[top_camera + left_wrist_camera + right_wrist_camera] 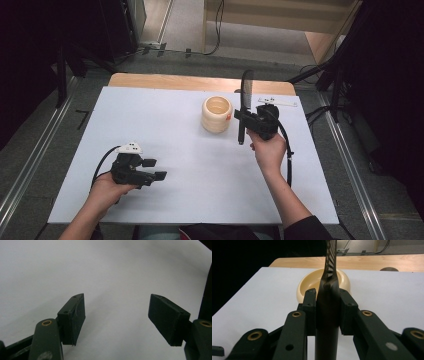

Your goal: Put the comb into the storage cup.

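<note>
Two grippers are seen over the white table [190, 165], and the cream ribbed cup [217, 114] makes the easiest landmark. The cup is stood upright on the far half of the white surface, with its open mouth up.

Just to the right of the cup, the right gripper [242, 116] is held up off the table by a hand [269, 150]. Its jaws are clamped on the dark handle of a slotted spatula [245, 95], which is kept upright with the perforated blade pointing up and the handle end hanging down below the jaws. In the right gripper view the handle [327, 315] is pinched from both sides by the pads, and the cup [309, 282] is seen right behind it, lower down. Whether the spatula touches the cup can't be told, but from above they look slightly apart.

Well away from the cup, towards the near left of the table, the left gripper [154, 169] is held low in the other hand [107, 190], pointed roughly to the right. Its jaws are spread wide with nothing between them; in the left gripper view just bare white table [112, 277] is seen past the pads [75, 317].

A white flat strip [278, 102] is lying beyond the right gripper, further from the cup.
</note>
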A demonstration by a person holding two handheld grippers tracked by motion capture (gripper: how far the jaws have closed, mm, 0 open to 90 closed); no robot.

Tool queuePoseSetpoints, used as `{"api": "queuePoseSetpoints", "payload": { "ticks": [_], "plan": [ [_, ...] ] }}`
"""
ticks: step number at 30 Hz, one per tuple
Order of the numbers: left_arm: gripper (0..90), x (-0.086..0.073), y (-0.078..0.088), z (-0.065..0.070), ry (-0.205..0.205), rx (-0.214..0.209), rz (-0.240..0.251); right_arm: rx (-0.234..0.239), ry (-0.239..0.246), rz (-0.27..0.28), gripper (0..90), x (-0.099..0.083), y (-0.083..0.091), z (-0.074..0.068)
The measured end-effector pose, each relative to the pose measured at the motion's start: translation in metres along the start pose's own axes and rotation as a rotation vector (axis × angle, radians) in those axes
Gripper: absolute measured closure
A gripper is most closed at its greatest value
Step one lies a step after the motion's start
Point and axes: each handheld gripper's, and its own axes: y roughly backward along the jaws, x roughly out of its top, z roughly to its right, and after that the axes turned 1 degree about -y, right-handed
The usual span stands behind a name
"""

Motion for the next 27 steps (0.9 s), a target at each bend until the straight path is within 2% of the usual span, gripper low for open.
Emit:
{"api": "queuePoseSetpoints", "payload": {
  "ticks": [16, 27],
  "plan": [
    [30.5, -0.001, 0.000, -0.003, 0.012, 0.003, -0.002, -0.014, 0.002, 0.026, 69.6, 0.015, -0.013, -0.008],
    [30.5, -0.001, 0.001, -0.004, 0.012, 0.004, -0.004, -0.033, 0.020, 0.042, 69.6, 0.026, -0.024, -0.015]
  ]
}}
